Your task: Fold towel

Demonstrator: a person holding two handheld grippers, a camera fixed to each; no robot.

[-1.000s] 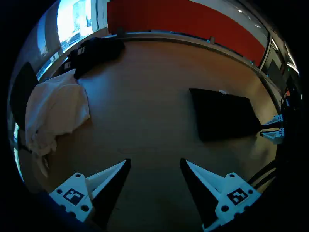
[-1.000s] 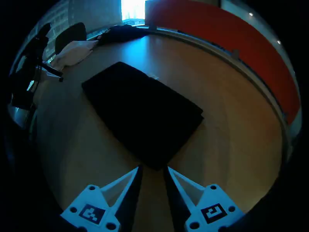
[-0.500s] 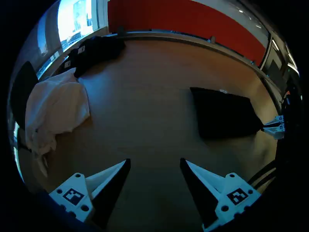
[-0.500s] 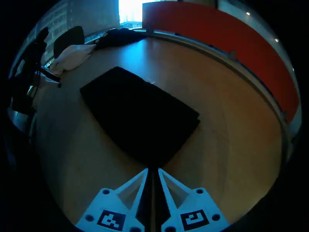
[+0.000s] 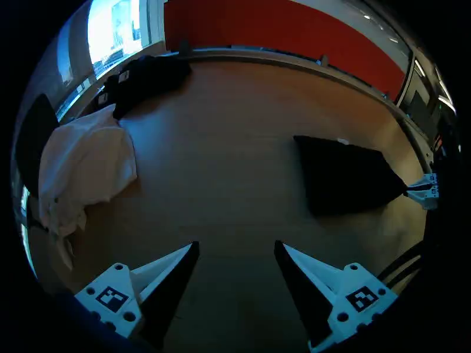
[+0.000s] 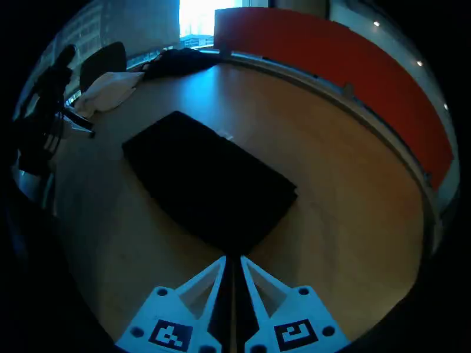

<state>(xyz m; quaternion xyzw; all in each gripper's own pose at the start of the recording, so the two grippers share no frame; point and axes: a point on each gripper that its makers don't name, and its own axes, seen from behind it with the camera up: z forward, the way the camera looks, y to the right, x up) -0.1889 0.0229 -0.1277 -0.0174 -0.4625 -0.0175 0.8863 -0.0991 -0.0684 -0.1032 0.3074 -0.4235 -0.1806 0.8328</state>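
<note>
A wooden desk (image 5: 235, 135) is bounded at its far edge by a red panel (image 5: 282, 26), and a bright window (image 5: 115, 29) is seen beyond the far left corner. A crumpled white cloth (image 5: 88, 167) is heaped at the desk's left edge, with a dark garment (image 5: 144, 79) bunched just behind it and a dark chair (image 6: 103, 59) set beside them. The black towel (image 6: 206, 182) is laid folded on the right part of the desk, well apart from both heaps, with bare wood around it. Its near corner is pinched between the closed fingers of the right hand-held gripper (image 6: 234, 267); in the left gripper view that corner is drawn to a point at the tips. The left hand-held gripper (image 5: 235, 259) is held wide open above bare wood, touching nothing. A small pale patch on the towel's far edge is too small to be identified. The dark shapes at the left edge of the right gripper view cannot be made out, and the white cloth's lower end is cut off there.
</note>
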